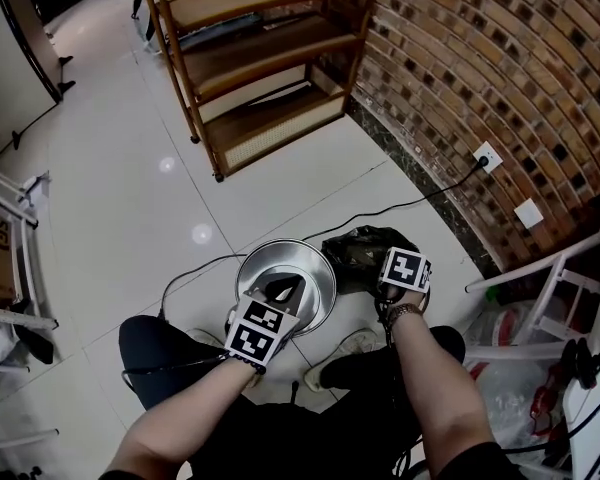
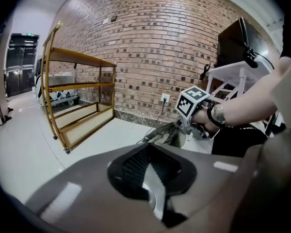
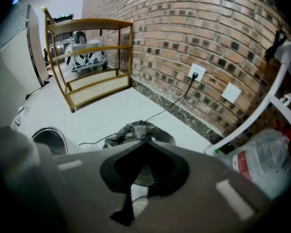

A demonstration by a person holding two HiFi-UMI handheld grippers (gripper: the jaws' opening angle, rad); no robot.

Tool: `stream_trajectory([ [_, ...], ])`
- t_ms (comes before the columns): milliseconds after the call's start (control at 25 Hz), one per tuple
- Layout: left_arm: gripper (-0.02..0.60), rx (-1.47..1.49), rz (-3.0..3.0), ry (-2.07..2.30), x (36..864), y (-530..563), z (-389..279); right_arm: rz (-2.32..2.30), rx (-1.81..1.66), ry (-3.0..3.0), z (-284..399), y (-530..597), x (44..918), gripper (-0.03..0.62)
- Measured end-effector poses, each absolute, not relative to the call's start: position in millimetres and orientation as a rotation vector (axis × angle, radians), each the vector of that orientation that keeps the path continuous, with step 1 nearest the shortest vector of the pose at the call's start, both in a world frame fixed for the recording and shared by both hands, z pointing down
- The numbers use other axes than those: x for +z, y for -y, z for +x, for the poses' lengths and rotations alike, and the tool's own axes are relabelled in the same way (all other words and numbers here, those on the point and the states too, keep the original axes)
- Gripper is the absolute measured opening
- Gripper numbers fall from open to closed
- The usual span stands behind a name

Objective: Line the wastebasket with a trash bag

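The right gripper [image 3: 145,141] jaws pinch the crumpled, dark trash bag [image 3: 136,130]. The left gripper [image 2: 150,145] jaws are closed together over the round, shiny metal wastebasket [image 1: 302,258].

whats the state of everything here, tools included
wastebasket: upright, open, no liner
trash bag: crumpled, outside the wastebasket
left tool: shut, at the wastebasket's rim
right tool: shut on the trash bag
cable: plugged into the wall socket
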State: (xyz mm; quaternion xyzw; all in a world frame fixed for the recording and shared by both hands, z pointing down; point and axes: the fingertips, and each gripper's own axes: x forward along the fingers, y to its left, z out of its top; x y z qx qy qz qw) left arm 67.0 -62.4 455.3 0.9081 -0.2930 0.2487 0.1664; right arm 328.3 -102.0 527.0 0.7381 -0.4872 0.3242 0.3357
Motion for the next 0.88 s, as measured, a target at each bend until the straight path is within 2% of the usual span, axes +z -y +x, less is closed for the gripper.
stream_trajectory([
  [640,0.007,0.702,2.623,0.783,430.7,59.8,79.4,2.041,0.651,1.379,339.1,93.8,400.6,0.002],
  [760,0.04,0.657,2.587,0.755,431.5,59.6,84.4,2.068,0.578,1.481,330.4,102.6,368.1,0.002],
  [880,0.107,0.596,2.506,0.719,432.4,60.1,88.7,2.09,0.524,1.538,323.8,103.1,336.1,0.002],
])
